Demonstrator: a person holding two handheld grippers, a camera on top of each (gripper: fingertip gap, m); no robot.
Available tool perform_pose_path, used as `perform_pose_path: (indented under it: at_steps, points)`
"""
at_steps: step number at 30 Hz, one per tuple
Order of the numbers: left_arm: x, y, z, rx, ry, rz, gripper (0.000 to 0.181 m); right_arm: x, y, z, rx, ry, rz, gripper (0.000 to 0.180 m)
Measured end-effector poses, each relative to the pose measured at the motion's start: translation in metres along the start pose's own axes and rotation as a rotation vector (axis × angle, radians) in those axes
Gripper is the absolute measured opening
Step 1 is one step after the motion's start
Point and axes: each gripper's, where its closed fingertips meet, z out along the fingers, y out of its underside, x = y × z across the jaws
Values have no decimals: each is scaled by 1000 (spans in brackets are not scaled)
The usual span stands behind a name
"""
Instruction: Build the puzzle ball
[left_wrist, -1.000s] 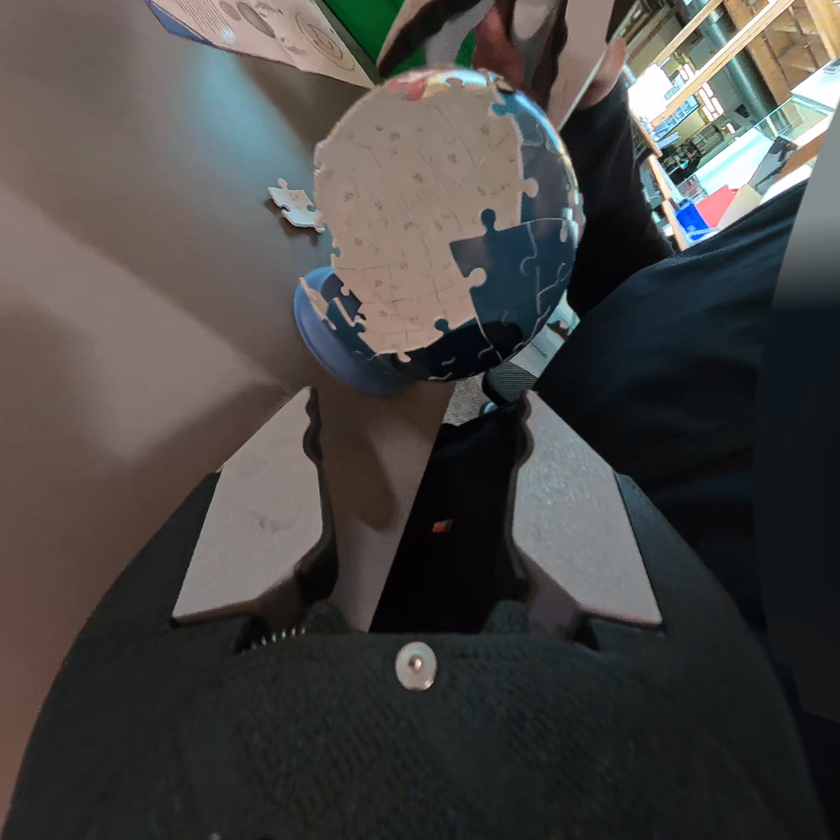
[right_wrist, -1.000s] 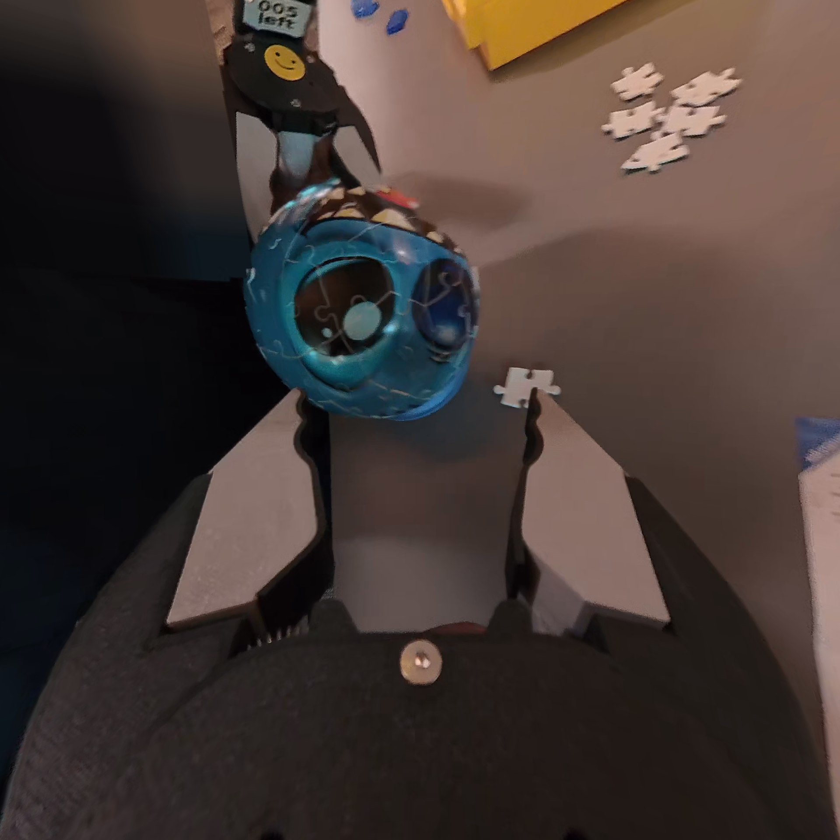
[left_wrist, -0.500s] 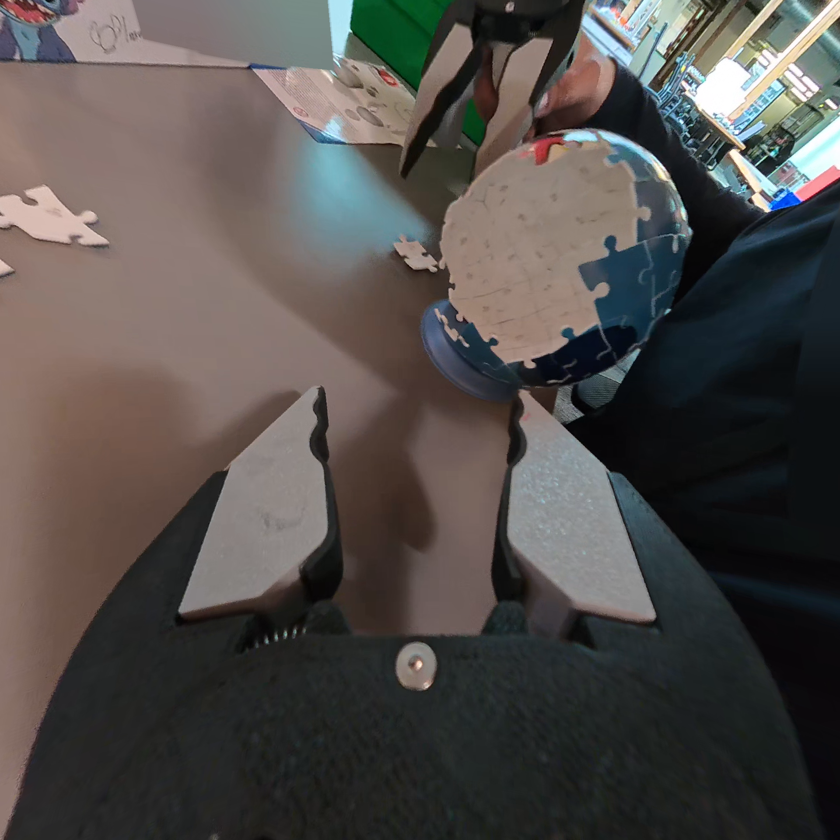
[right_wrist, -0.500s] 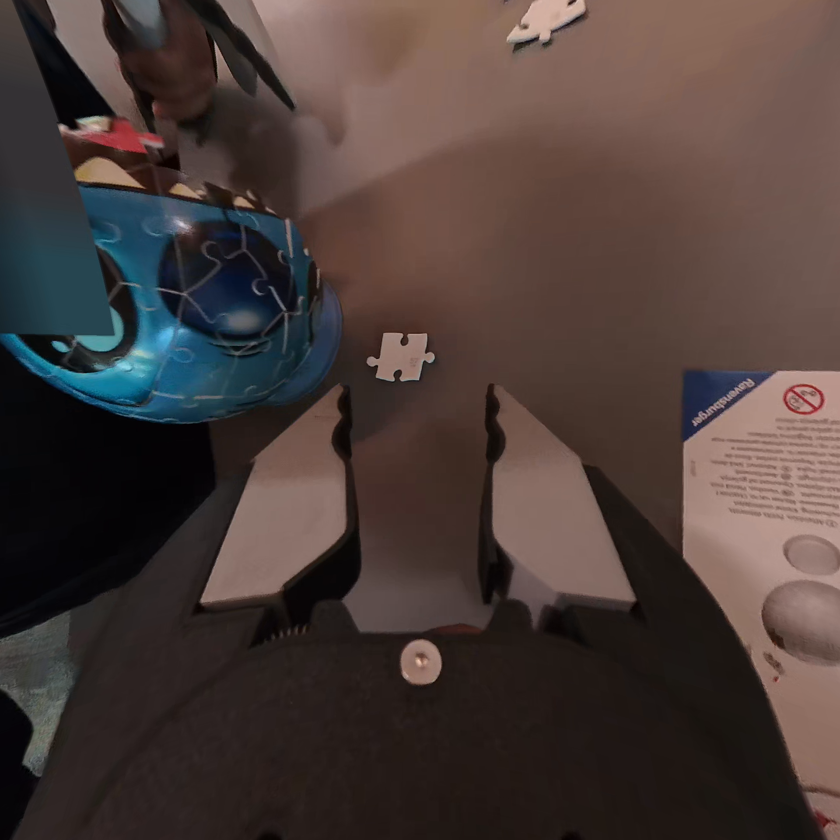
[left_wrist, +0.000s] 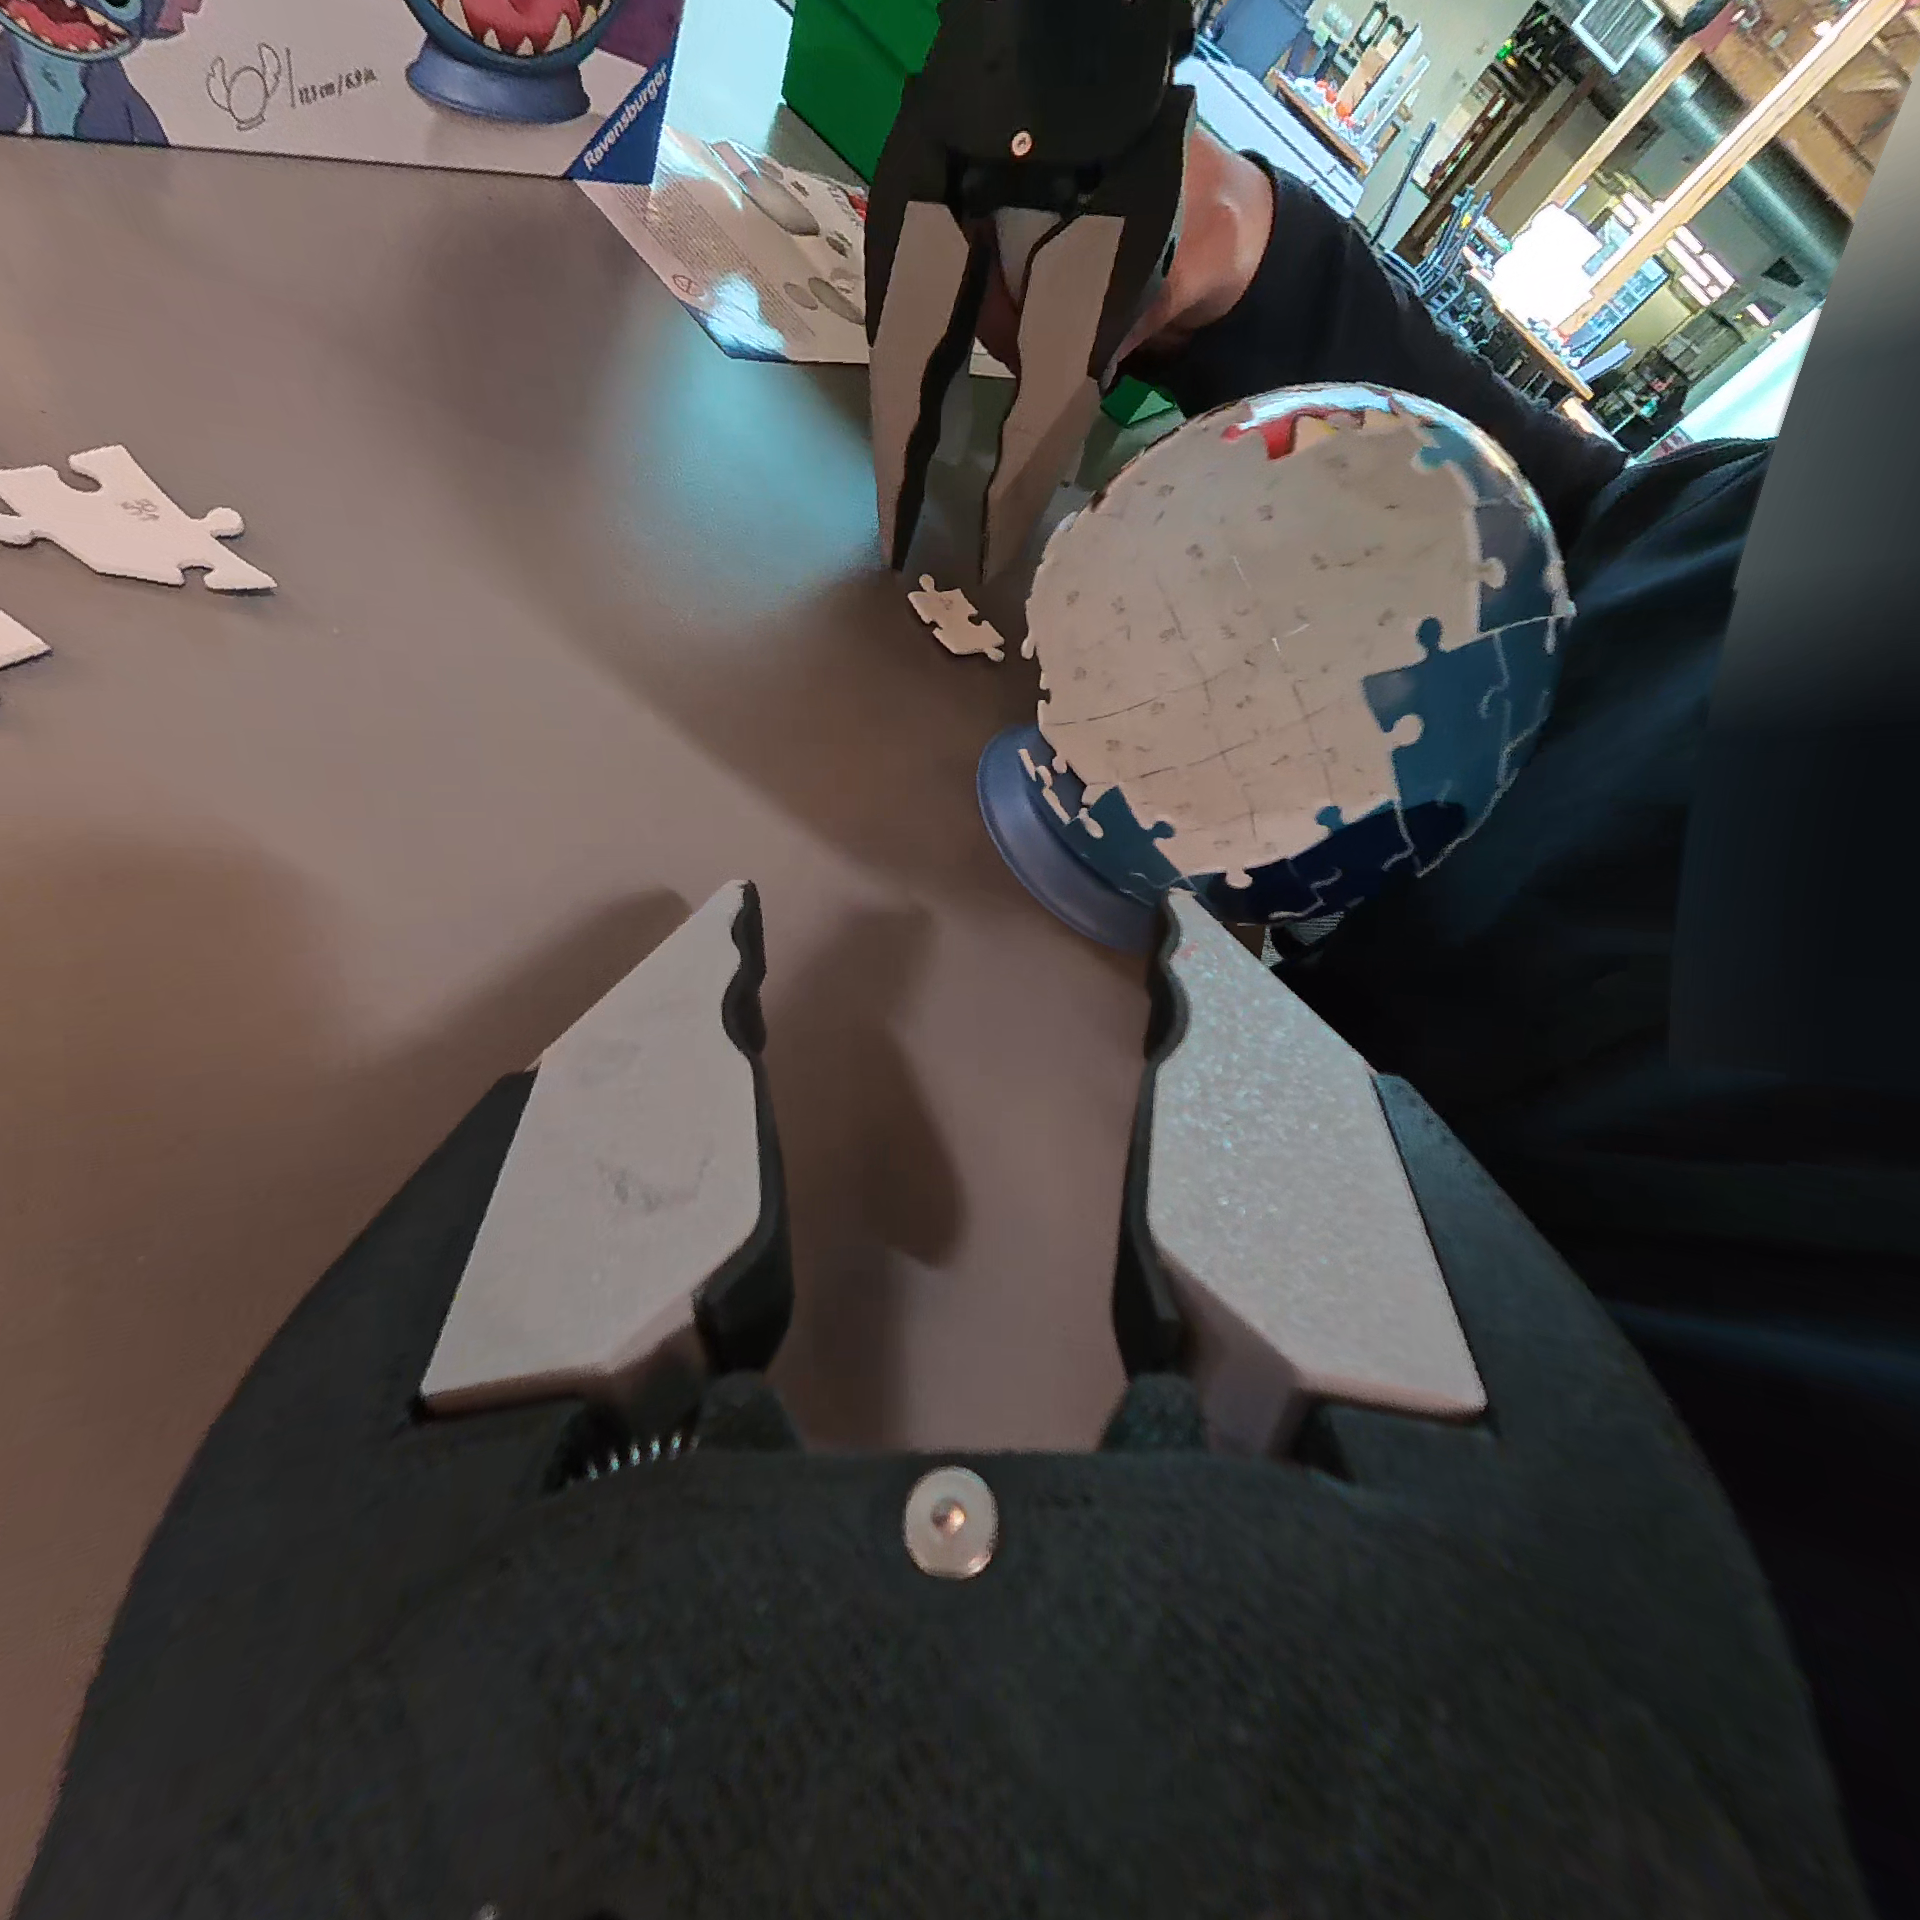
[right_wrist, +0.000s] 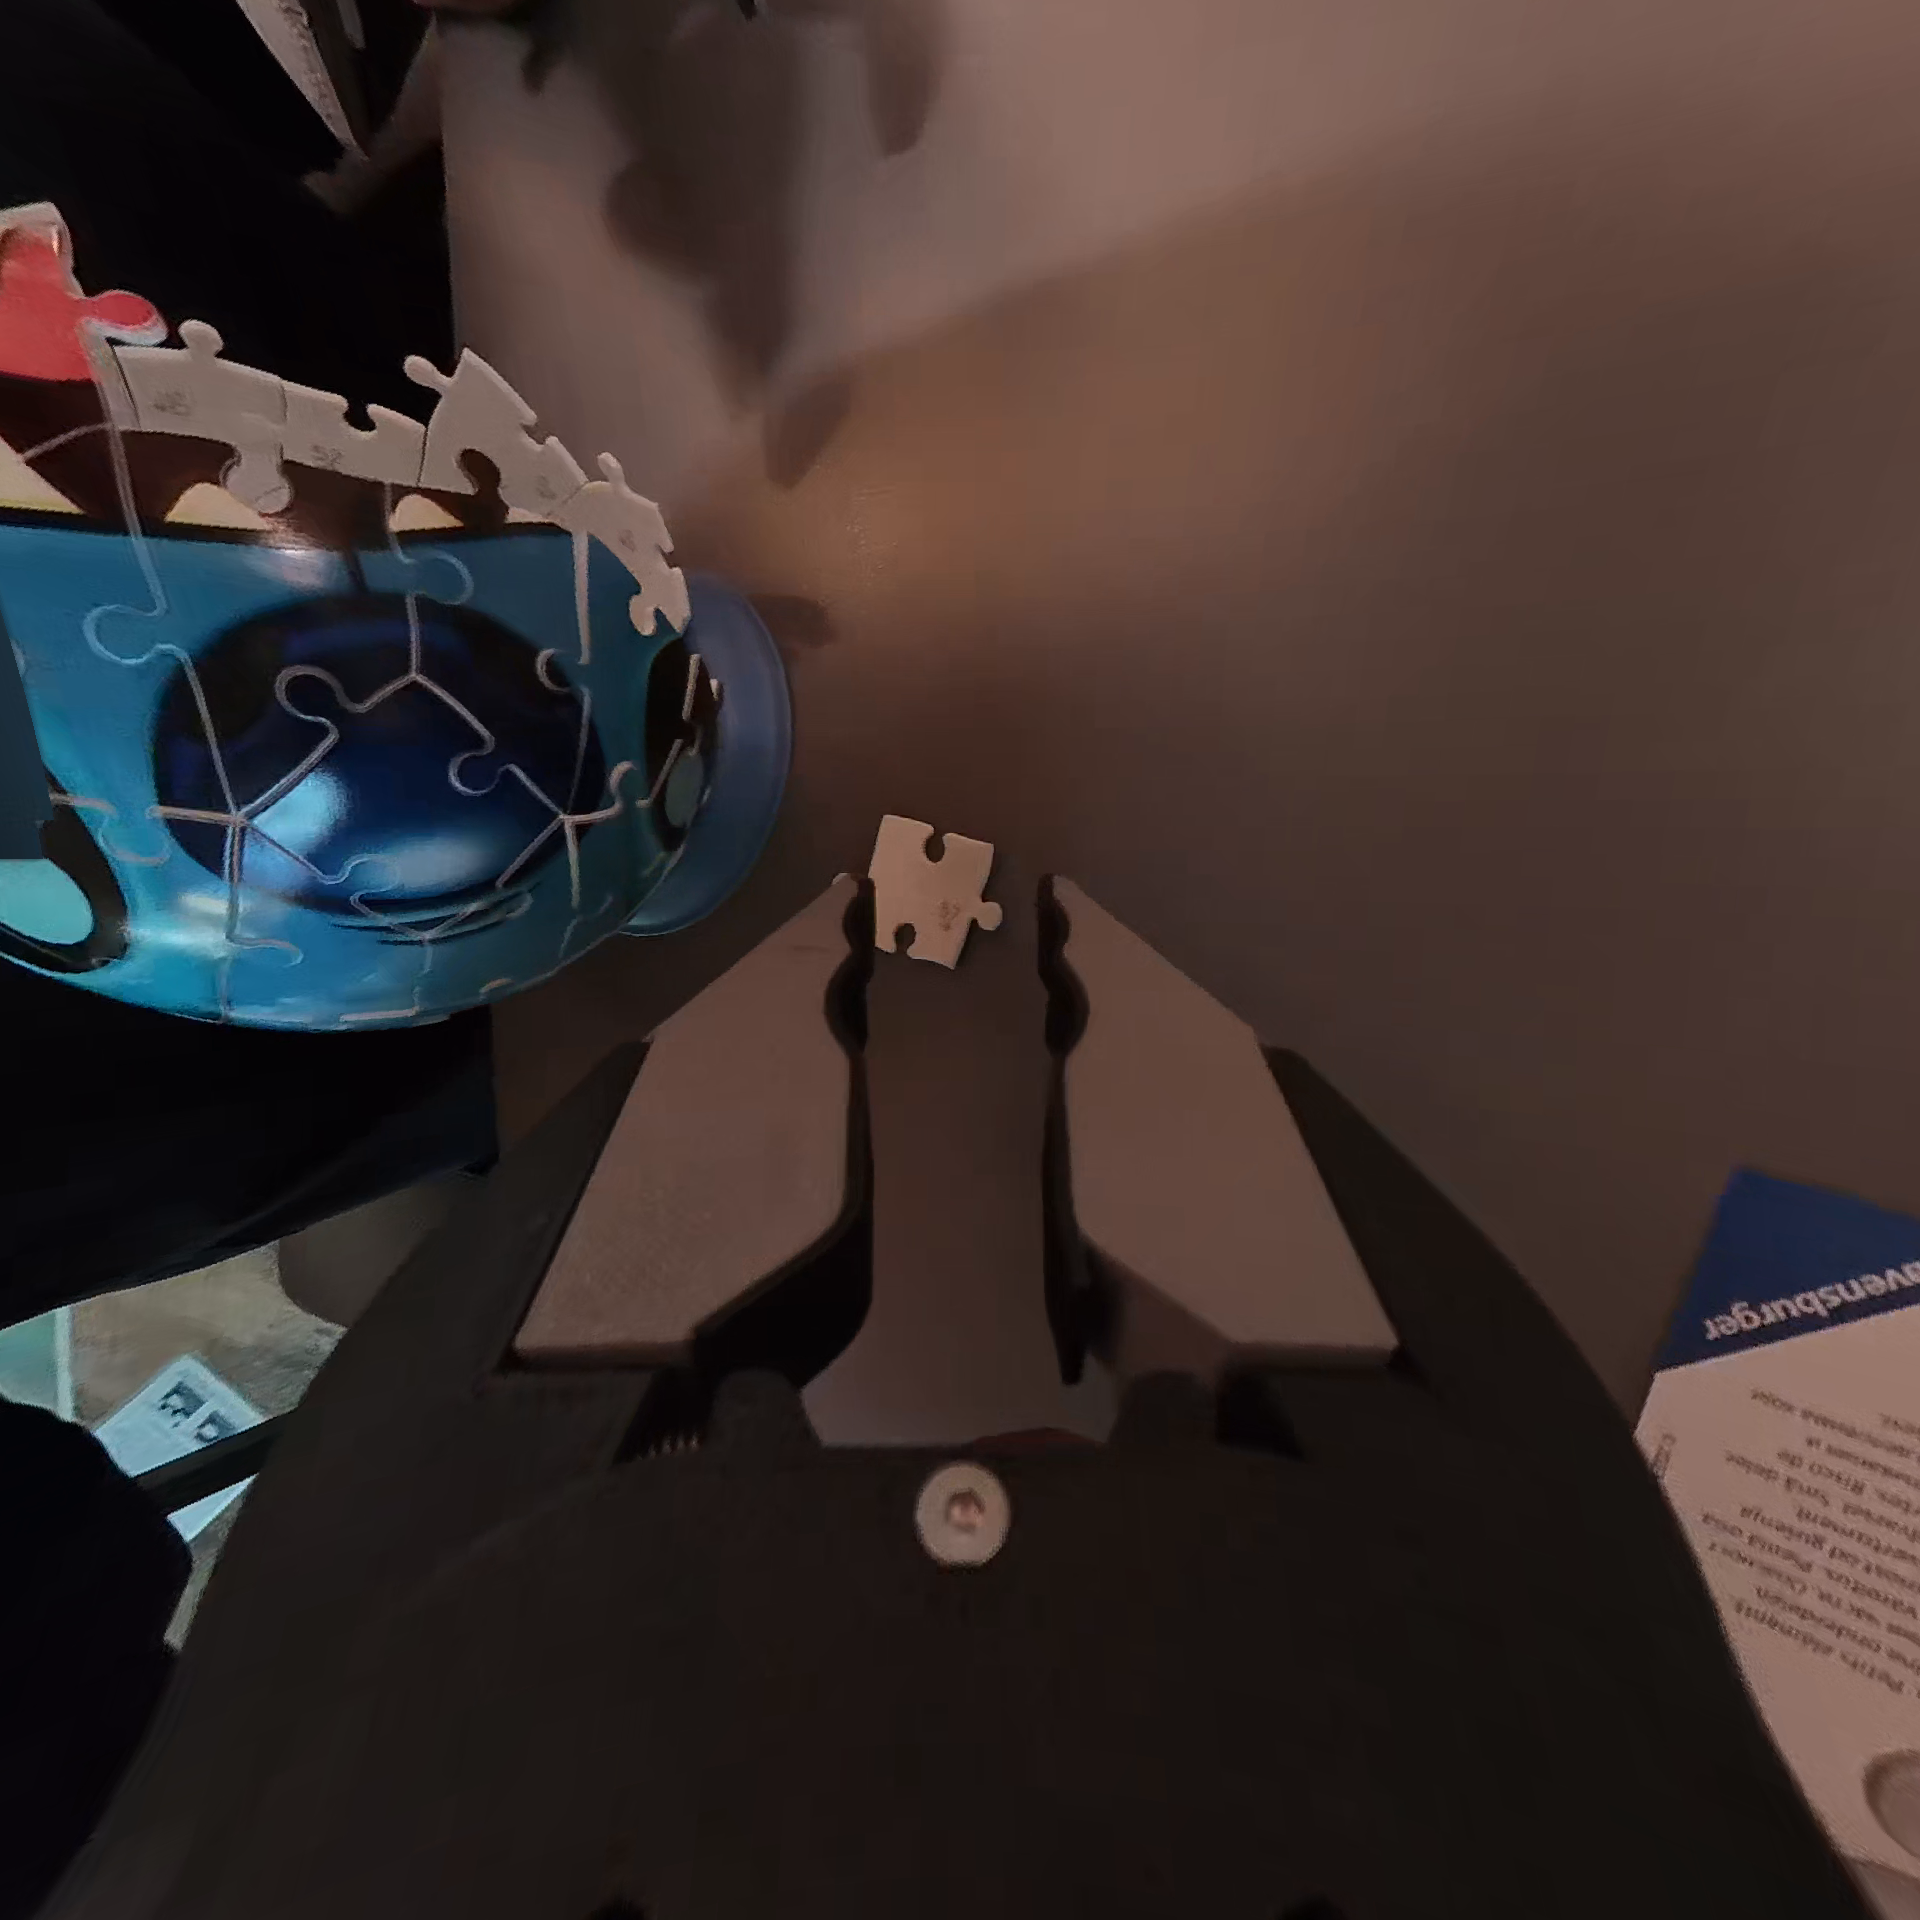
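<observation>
Left wrist view: the left claw (left_wrist: 956, 914) is spread wide and empty above the tabletop (left_wrist: 416, 779); the puzzle ball (left_wrist: 1288, 655) on its blue stand sits just beyond its right fingertip.

Right wrist view: the right claw (right_wrist: 948, 899) is partly spread, holding nothing, with a loose white puzzle piece (right_wrist: 933, 891) lying between its tips and the ball (right_wrist: 343, 727) to the left.

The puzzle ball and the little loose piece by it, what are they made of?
The puzzle ball looks like curved, glossy plastic: light glints off its blue face. The loose piece shows a matte white back like the ball's inside; probably the same plastic, though stiff card is possible.
</observation>
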Motion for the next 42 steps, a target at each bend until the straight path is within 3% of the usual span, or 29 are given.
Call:
perform_pose_path:
  at_steps: [4, 8, 12, 24, 35, 39, 42]
  points:
    - [-1, 1, 2, -13, 0, 2, 72, -1, 4, 2, -8, -33, 12, 15]
    - [0, 2, 3, -22, -4, 13, 72, -4, 6, 1, 2, -67, 46, 15]
    - [-1, 1, 2, -12, -7, 11, 71, -3, 12, 3, -13, -48, 34, 0]
    - [-4, -3, 4, -8, -17, 9, 69, 9, -3, -21, 128, 44, 19, 0]
    - [-37, -56, 36, -53, -24, 51, 65, 18, -42, -45, 183, 109, -80, 0]
    - [-46, -64, 49, -92, -34, 76, 65, 25, -32, -46, 134, 156, -32, 0]
    - [-48, -59, 50, -102, -49, 105, 64, 30, -17, -47, 145, 232, 37, 25]
